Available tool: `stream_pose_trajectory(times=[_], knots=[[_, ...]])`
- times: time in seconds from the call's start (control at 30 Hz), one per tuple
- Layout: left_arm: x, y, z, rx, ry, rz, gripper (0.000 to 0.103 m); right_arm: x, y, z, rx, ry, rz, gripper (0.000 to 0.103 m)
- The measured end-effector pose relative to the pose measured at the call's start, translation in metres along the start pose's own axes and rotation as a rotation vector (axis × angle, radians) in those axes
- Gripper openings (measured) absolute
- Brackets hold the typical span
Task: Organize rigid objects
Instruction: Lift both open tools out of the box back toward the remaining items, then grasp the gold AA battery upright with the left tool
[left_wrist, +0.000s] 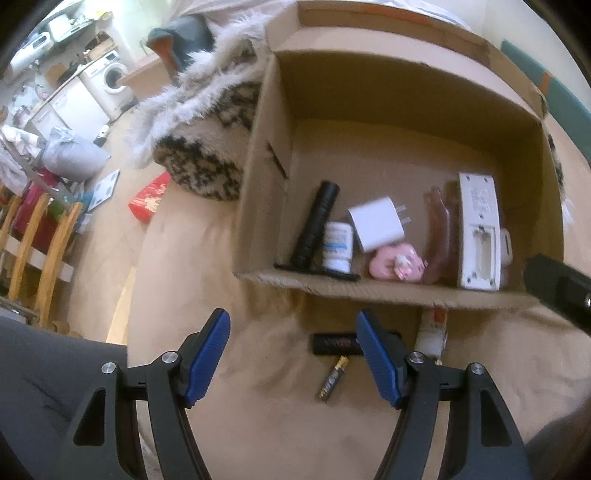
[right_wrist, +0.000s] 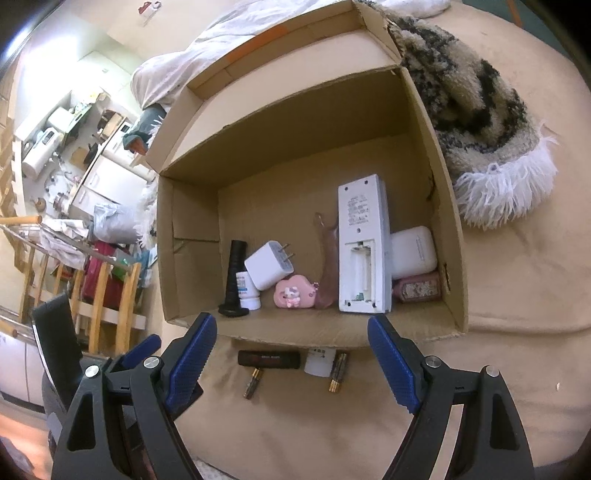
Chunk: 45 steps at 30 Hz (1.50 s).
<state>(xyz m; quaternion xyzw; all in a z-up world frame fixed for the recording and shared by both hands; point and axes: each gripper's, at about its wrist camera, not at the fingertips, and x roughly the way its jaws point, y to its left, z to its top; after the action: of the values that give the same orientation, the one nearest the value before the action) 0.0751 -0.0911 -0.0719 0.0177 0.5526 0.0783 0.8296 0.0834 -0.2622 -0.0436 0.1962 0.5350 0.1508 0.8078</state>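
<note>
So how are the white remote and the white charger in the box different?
The remote is long and flat; the charger is a short, chunky block. The remote lies back side up with its battery bay open and empty; the charger has no opening, only two metal prongs sticking out. The remote lies toward the right of the box; the charger leans on a small white bottle further left. Both are white plastic.

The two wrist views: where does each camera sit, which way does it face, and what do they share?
Left wrist: on the left gripper, facing the box from its left front; its open blue fingers show, and grey clothing at bottom left.
Right wrist: on the right gripper, facing the box from its right front; its open fingers show, with the left gripper at lower left.
Shared: box, remote, charger, battery.
</note>
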Motion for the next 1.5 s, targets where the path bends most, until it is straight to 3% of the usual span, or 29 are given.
stream_pose_trajectory(times=[0.3,0.63,0.93,1.17,1.4,1.43,1.47,1.5], knots=[[0.017,-0.003,-0.016,0.044,0.043,-0.032,0.068,-0.008,-0.005,-0.015,-0.018,0.002,-0.071,0.089],[0.033,0.001,-0.022,0.093,0.083,-0.094,0.068,0.007,-0.026,-0.031,0.056,0.056,-0.117,0.089],[0.064,-0.038,-0.022,0.186,0.138,-0.146,0.067,0.024,-0.038,-0.033,0.109,0.086,-0.158,0.089],[0.078,-0.035,-0.009,0.130,0.139,-0.160,0.065,0.024,-0.041,-0.034,0.121,0.082,-0.158,0.089],[0.080,-0.033,-0.008,0.150,0.155,-0.175,0.064,0.022,-0.040,-0.033,0.103,0.086,-0.154,0.089],[0.081,-0.031,-0.008,0.152,0.155,-0.177,0.063,0.020,-0.040,-0.033,0.099,0.084,-0.155,0.089],[0.079,-0.028,-0.011,0.154,0.153,-0.185,0.051,0.019,-0.039,-0.033,0.097,0.083,-0.156,0.089],[0.076,-0.028,-0.011,0.163,0.153,-0.237,0.026,0.018,-0.039,-0.034,0.096,0.082,-0.156,0.089]])
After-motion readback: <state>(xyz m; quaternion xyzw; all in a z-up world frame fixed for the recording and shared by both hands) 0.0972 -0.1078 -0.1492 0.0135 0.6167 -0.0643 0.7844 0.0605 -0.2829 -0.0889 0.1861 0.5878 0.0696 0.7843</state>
